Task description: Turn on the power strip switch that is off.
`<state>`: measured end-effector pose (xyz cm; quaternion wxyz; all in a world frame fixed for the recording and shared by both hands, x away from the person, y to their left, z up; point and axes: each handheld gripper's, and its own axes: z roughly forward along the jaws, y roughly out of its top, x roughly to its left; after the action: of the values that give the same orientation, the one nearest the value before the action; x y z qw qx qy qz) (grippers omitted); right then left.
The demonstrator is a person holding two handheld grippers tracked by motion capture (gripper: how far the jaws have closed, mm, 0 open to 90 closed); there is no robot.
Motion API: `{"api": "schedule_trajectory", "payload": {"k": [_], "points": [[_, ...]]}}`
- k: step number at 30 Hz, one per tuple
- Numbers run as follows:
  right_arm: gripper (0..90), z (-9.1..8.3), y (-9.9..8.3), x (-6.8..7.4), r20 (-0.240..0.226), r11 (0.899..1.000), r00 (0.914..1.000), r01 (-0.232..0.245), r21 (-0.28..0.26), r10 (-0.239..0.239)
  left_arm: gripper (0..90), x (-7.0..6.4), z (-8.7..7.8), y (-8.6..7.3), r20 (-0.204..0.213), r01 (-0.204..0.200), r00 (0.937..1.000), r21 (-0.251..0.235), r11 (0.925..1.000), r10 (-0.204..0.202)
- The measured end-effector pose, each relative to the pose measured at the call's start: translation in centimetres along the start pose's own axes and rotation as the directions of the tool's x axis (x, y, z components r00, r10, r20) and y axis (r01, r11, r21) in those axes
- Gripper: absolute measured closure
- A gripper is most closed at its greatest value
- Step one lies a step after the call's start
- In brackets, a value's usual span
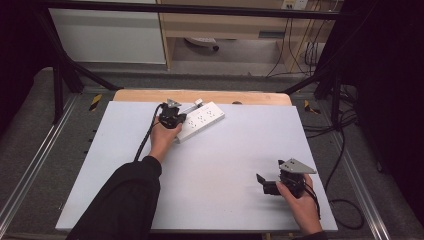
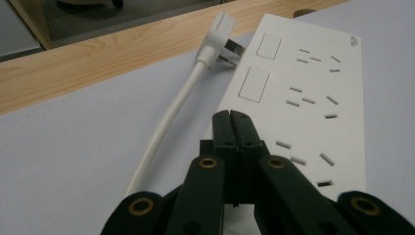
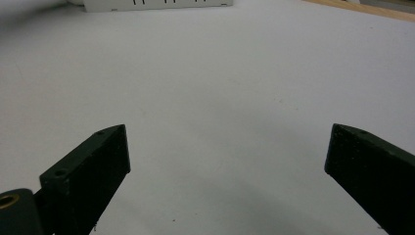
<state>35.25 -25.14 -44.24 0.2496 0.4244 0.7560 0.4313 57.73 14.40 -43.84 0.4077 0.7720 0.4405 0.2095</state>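
Note:
A white power strip (image 1: pixel 201 119) lies at the far middle of the white table top (image 1: pixel 210 170), with its white plug (image 1: pixel 197 103) and short cable (image 2: pixel 171 117) resting beside it, unplugged. My left gripper (image 1: pixel 181 120) is shut with nothing between its jaws. In the left gripper view its closed tips (image 2: pixel 230 116) are at the near end of the power strip (image 2: pixel 303 98), beside the plug (image 2: pixel 218 34). My right gripper (image 1: pixel 261 184) stands open low over the bare table at the near right, holding nothing. Through its spread jaws (image 3: pixel 227 147) the power strip (image 3: pixel 156 5) shows far off.
A wooden strip (image 1: pixel 200 96) runs along the table's far edge. Black frame bars (image 1: pixel 65 70) stand at the back corners, and cables (image 1: pixel 340 150) lie on the floor to the right. A wooden shelf unit (image 1: pixel 225 30) stands behind the table.

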Motion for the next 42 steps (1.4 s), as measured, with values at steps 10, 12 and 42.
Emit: {"api": "schedule_trajectory", "payload": {"k": [10, 12, 42], "points": [[3.4, 0.0, 0.0, 0.0, 0.0, 1.0, 1.0, -0.004, -0.001, 0.004, 90.0, -0.4, 0.1, 0.0, 0.008, 0.005, 1.0, -0.004, 1.0, -0.005], [3.4, 0.0, 0.0, 0.0, 0.0, 1.0, 1.0, -0.003, -0.001, 0.003, 90.0, -0.4, 0.2, 0.0, 0.008, 0.006, 0.9999, -0.007, 1.0, -0.006], [3.4, 0.0, 0.0, 0.0, -0.003, 1.0, 1.0, -0.004, 0.0, 0.004, 90.0, -0.4, -0.9, 0.4, 0.029, -0.009, 0.9995, -0.02, 0.9998, 0.009]]}}
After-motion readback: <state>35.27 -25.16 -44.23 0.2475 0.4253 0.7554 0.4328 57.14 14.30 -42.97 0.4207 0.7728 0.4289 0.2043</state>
